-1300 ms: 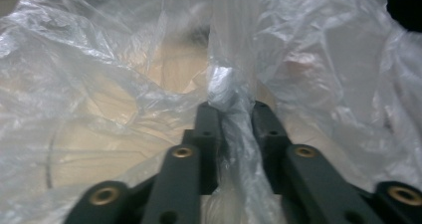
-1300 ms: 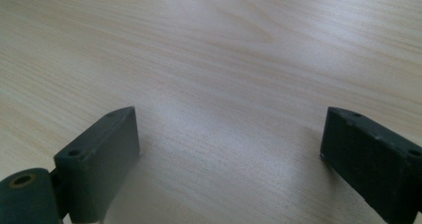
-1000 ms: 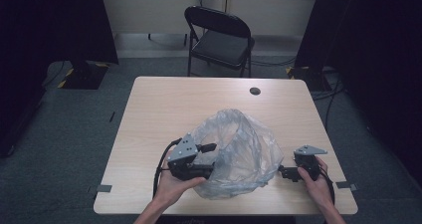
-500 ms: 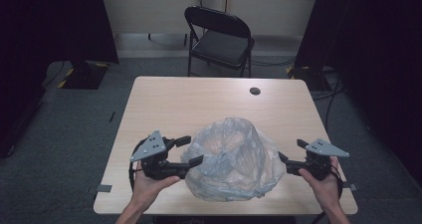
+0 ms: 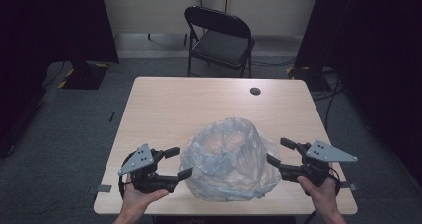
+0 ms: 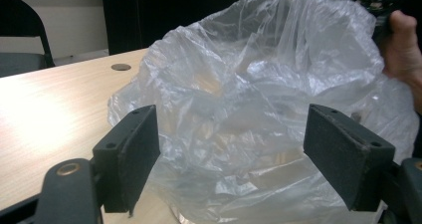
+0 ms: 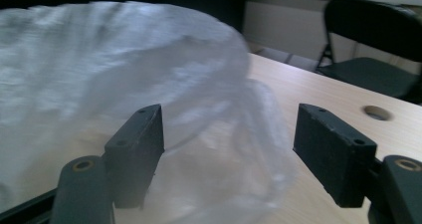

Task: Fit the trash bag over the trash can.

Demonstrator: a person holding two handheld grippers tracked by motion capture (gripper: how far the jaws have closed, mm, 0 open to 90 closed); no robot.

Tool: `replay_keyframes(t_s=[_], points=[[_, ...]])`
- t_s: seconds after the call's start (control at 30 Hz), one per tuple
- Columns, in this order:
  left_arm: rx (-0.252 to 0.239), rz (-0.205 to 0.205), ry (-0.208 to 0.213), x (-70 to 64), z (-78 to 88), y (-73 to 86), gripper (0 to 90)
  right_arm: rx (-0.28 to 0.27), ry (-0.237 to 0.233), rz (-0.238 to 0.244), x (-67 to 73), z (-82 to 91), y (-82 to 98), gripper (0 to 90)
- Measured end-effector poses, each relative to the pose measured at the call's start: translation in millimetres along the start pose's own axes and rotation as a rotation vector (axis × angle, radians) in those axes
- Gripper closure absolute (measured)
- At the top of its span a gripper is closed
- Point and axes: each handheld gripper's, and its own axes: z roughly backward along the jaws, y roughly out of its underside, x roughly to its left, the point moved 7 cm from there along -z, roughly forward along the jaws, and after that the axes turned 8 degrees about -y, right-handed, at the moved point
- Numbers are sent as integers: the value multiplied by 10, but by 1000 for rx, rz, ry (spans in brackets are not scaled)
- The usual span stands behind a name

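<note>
one clear plastic bag [image 5: 229, 159] sat puffed up on the near half of the desk [image 5: 164, 109], between the two claws. the left claw [image 5: 175, 163] was just left of the bag, its jaws apart and pointing at the bag's side; the lower jaw tip reached the plastic's edge, though whether it touched could not be told. in the left gripper view the bag [image 6: 259, 109] filled the space ahead of the left claw [image 6: 231, 154], nothing pinched between the pads, and the jaws had just been opening. the right claw [image 5: 279, 152] was just right of the bag, raised off the desk, jaws apart and aimed at the bag's right flank. in the right gripper view the bag [image 7: 124, 84] lay ahead and to the left of the right claw [image 7: 229, 149]; the jaws had just been closing somewhat, yet the pads pressed on nothing.

counted: one bag, two claws, one desk, one round cable hole [image 5: 255, 90] beyond the bag near the desk's far edge, and one black folding chair [image 5: 221, 35] behind the desk.
</note>
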Motion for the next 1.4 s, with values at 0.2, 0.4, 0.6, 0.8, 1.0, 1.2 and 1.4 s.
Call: replay_keyframes(t_s=[0.2,0.4,0.6,0.8,1.0,1.2,1.4], points=[[60,7,23,-31,-114,133,310,-3,-82,4,134,-78,-36,256],[90,-8,58,-79,-151,193,515,37,-172,-2,219,-210,110,365],[101,-17,93,-136,-175,209,717,52,-205,1,257,-226,170,662],[116,-50,127,-183,-140,237,866,59,-204,11,250,-138,231,899],[148,-59,136,-191,-189,318,895,99,-176,1,219,-102,418,900],[169,-62,124,-162,-218,409,898,182,-161,-46,142,-242,739,900],[208,-102,68,-97,-207,503,899,236,-127,-60,69,-363,920,900]])
